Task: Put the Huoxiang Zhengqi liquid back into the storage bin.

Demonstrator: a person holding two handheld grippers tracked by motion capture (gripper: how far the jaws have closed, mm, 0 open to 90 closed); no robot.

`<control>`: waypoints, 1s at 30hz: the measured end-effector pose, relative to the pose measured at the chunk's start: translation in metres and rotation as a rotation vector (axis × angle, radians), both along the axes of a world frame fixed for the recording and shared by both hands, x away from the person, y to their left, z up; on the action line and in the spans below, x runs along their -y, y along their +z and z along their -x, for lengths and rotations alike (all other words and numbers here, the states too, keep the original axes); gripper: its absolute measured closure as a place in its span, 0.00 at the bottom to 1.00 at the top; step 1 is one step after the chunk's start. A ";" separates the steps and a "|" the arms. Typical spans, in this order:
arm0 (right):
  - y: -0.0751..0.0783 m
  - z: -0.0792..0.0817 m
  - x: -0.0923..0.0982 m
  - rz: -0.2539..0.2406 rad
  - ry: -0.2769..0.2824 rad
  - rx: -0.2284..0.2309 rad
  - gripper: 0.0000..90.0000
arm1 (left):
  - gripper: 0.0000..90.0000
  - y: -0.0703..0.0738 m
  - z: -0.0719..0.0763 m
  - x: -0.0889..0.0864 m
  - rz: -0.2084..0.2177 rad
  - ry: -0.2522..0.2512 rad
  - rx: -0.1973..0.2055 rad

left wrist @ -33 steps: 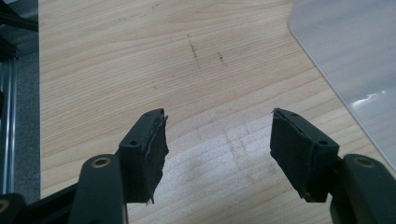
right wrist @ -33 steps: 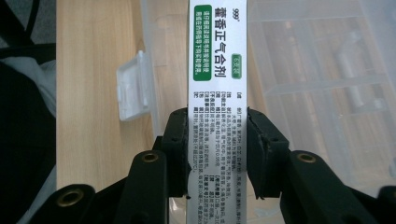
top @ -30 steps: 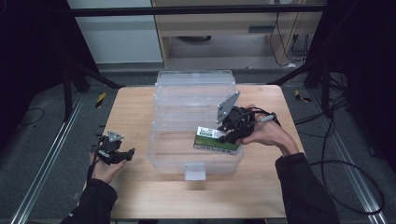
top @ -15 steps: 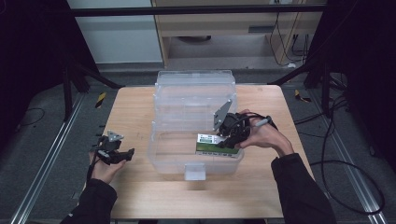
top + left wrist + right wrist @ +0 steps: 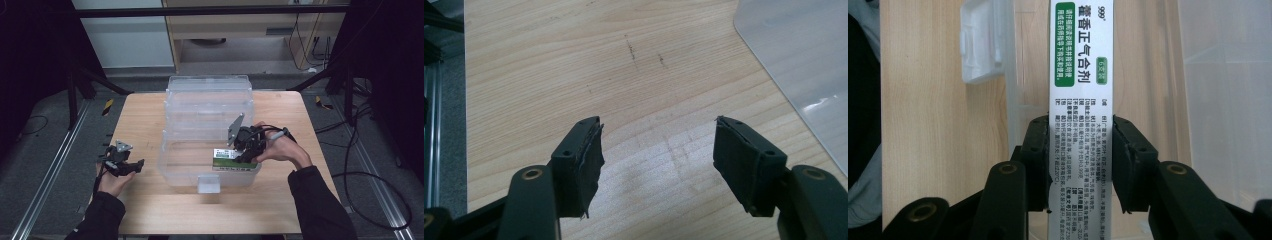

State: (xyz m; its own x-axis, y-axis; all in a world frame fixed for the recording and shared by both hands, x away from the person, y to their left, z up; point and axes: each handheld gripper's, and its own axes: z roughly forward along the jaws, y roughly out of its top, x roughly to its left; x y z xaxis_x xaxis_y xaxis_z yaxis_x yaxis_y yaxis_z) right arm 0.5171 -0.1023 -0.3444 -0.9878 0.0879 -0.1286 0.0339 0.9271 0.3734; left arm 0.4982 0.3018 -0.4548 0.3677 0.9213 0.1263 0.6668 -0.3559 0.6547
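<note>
my right gripper (image 5: pixel 1080 165) clamps a slim white box (image 5: pixel 1080 75) with a green label; small print unreadable. my left gripper (image 5: pixel 656 165) gapes wide, holding nothing.

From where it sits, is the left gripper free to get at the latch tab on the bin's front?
Probably yes. The left gripper is open and holds nothing, with bare table between it and the latch tab. The right gripper, holding the box, is farther right.

Count: one clear plastic storage bin (image 5: pixel 200 107); one white-and-green printed cardboard medicine box (image 5: pixel 227 155); two black two-jaw grippers; one light wooden table (image 5: pixel 150 115).
</note>
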 end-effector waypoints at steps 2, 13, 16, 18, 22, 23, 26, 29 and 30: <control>-0.002 -0.001 0.000 0.007 0.014 0.001 0.70 | 0.40 0.000 0.000 0.000 0.000 0.000 0.000; -0.011 -0.001 -0.004 0.044 0.009 -0.008 0.70 | 0.40 0.000 0.000 0.000 -0.001 -0.003 -0.001; -0.014 -0.002 -0.005 0.054 0.005 -0.008 0.70 | 0.39 0.000 0.000 0.001 -0.002 -0.005 -0.002; -0.016 -0.002 -0.006 0.059 0.009 -0.009 0.70 | 0.40 0.000 0.000 0.001 -0.003 -0.006 -0.002; -0.019 -0.004 -0.008 0.075 0.002 -0.015 0.70 | 0.40 -0.001 0.000 0.001 -0.003 -0.005 -0.002; -0.019 -0.004 -0.009 0.082 0.005 -0.017 0.70 | 0.40 -0.001 0.000 0.001 -0.002 -0.005 -0.002; -0.021 -0.004 -0.010 0.084 0.000 -0.019 0.70 | 0.39 -0.001 0.000 0.001 -0.004 -0.006 -0.002; -0.024 -0.004 -0.008 0.078 -0.009 -0.024 0.70 | 0.40 -0.001 0.000 0.001 -0.004 -0.007 -0.003; -0.024 -0.004 -0.008 0.081 -0.013 -0.030 0.70 | 0.40 -0.001 0.000 0.001 -0.005 -0.006 -0.003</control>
State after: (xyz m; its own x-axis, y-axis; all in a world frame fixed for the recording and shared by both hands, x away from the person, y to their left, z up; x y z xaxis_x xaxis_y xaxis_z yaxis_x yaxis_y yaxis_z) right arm 0.5207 -0.0948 -0.3685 -0.9901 0.0910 -0.1066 0.0559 0.9537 0.2955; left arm 0.4982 0.3007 -0.4556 0.3739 0.9183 0.1301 0.6662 -0.3635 0.6512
